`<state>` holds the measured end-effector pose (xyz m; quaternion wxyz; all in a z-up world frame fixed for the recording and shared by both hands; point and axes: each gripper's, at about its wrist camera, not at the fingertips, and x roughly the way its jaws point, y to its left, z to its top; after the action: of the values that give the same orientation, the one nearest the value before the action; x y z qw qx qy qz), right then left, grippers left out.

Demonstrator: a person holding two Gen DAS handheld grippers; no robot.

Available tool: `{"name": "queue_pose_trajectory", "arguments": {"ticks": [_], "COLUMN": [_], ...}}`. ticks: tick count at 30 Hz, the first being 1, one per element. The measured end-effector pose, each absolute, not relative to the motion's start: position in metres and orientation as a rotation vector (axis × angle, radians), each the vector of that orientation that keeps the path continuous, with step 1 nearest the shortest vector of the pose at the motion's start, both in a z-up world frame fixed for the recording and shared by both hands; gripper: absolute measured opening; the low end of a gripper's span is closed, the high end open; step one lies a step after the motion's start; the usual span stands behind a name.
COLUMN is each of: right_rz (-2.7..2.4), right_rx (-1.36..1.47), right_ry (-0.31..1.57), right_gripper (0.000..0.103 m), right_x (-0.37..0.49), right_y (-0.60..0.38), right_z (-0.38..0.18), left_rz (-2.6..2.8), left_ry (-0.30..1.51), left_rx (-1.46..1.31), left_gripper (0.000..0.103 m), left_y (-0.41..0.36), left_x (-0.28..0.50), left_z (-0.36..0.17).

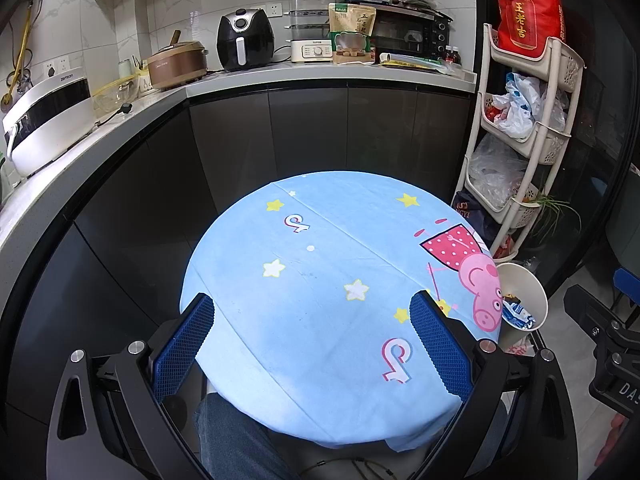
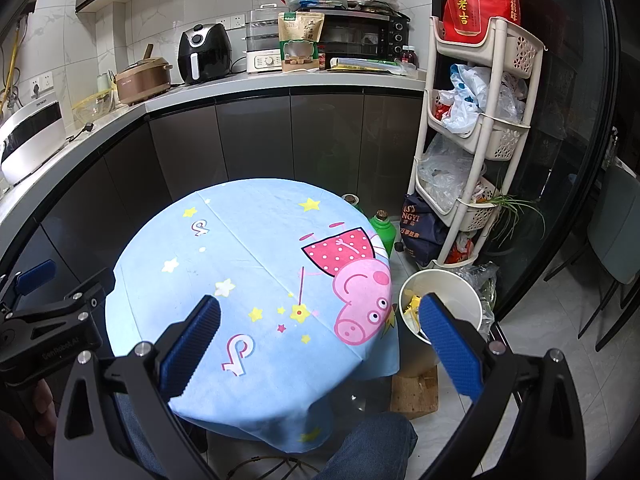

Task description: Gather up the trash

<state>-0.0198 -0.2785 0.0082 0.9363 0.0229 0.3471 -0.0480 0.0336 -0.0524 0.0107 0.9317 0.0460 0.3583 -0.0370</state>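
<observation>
A round table (image 1: 312, 320) under a light blue cartoon cloth fills both views; it also shows in the right wrist view (image 2: 240, 264). A white paper bucket (image 2: 460, 288) stands on the floor at the table's right edge, holding wrappers (image 2: 410, 306); in the left wrist view the bucket (image 1: 524, 284) shows blue and white wrappers (image 1: 516, 314). My left gripper (image 1: 316, 312) is open and empty above the table's near side. My right gripper (image 2: 320, 320) is open and empty above the table's right part, its right finger (image 2: 448, 344) in front of the bucket.
A dark kitchen counter (image 1: 280, 76) with appliances wraps the back and left. A white basket rack (image 2: 472, 140) with plastic bags stands at the right. A green bottle (image 2: 380, 226), a dark bag (image 2: 420, 228) and a wooden block (image 2: 416, 392) are on the floor. My leg (image 2: 372, 444) is below.
</observation>
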Motion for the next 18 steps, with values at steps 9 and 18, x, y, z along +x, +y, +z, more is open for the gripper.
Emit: {"name": "queue_pose_trajectory", "arguments": {"ticks": [9, 18], "right_rz": [-0.098, -0.098], "right_rx": [0.048, 0.048], "right_ry": [0.709, 0.709], "right_gripper": [0.1, 0.1], "right_x": [-0.0197, -0.0196], "right_y": [-0.279, -0.2785], "right_z": [0.0081, 0.0081], "left_rz": [-0.075, -0.078], "left_ry": [0.733, 0.733], "left_rx": [0.094, 0.095], "left_gripper": [0.095, 0.095], "left_y": [-0.0512, -0.052], "left_x": [0.0335, 0.0339], "left_z": [0.0104, 0.0107]}}
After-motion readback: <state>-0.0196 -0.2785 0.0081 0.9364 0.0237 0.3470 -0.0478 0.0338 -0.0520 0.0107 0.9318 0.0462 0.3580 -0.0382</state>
